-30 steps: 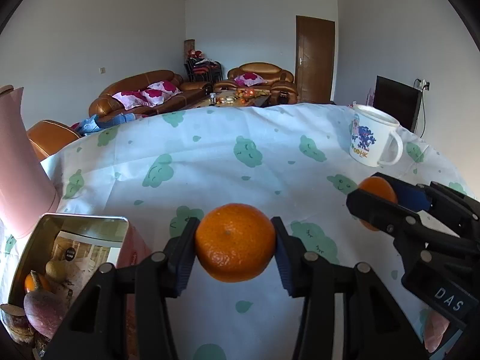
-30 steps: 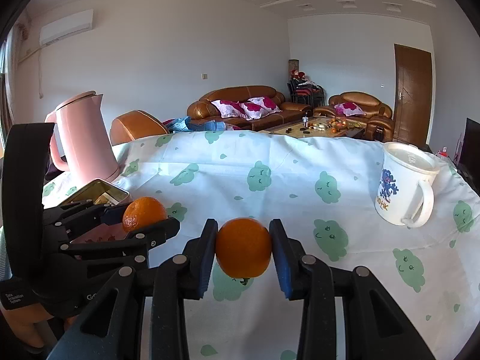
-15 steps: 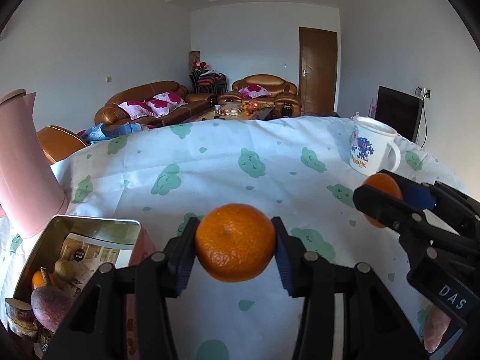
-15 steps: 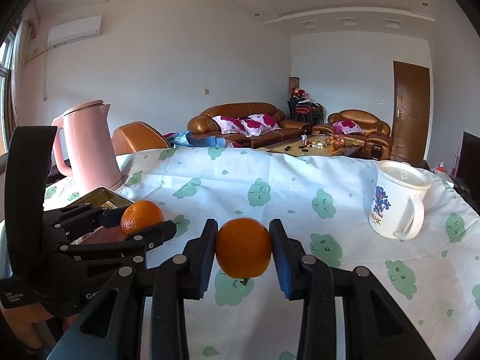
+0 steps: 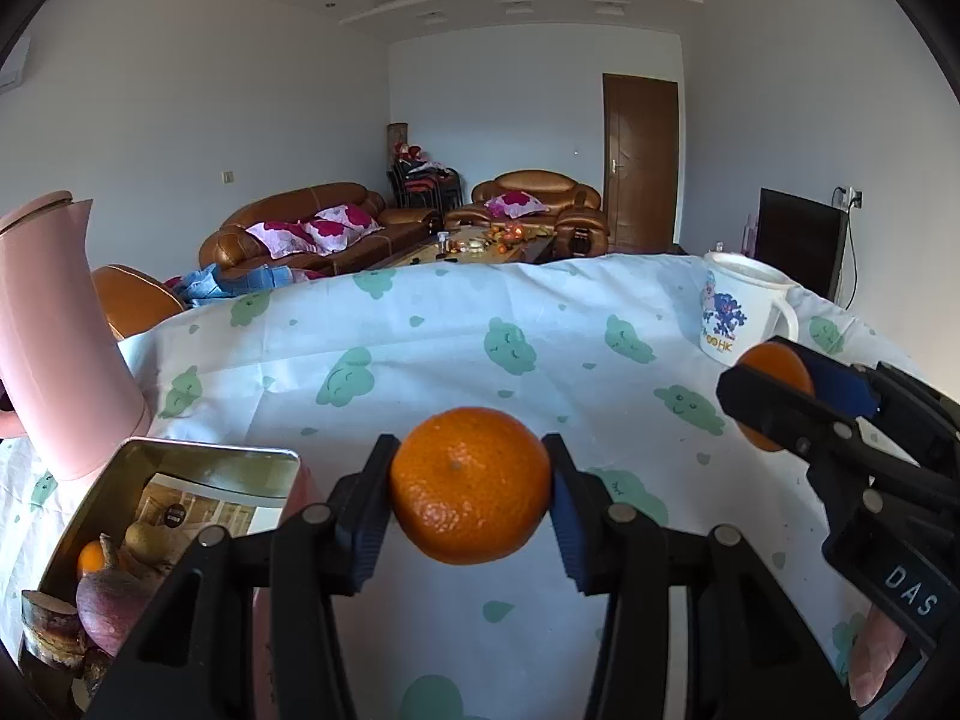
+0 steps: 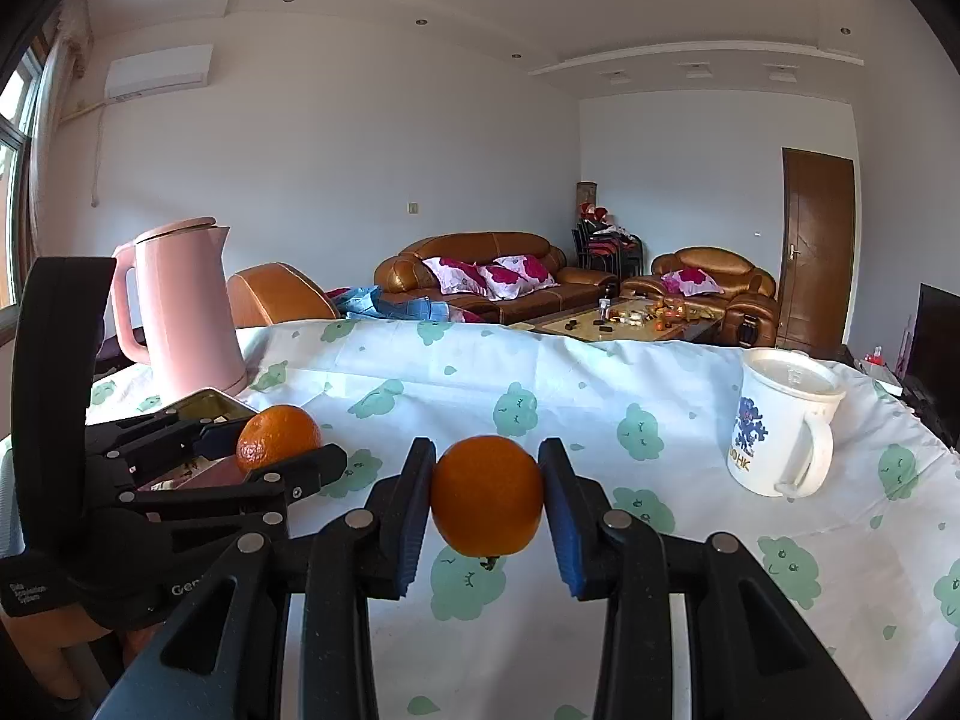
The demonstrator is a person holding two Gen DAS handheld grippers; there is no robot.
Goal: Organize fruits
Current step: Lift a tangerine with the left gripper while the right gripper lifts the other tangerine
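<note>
Both views tilt up since a second ago; our left claw (image 5: 471, 489) and right claw (image 6: 487, 498) stay clamped on a mandarin (image 5: 470, 485) and an orange (image 6: 486, 495) above the surface (image 5: 420, 360), tin (image 5: 180, 480) unfilled

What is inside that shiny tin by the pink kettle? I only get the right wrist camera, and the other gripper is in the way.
Observer: The left wrist view looks down into the tin. It is open and holds a small orange, a purplish root and a pale fruit.
Operator: Is it full to the top?
Observer: No. The far part of the tin shows only a printed card, with no fruit on it.
Operator: Can you see my gripper from there?
Observer: Yes. The right gripper shows at the right edge, and its body bears the white letters DAS.
</note>
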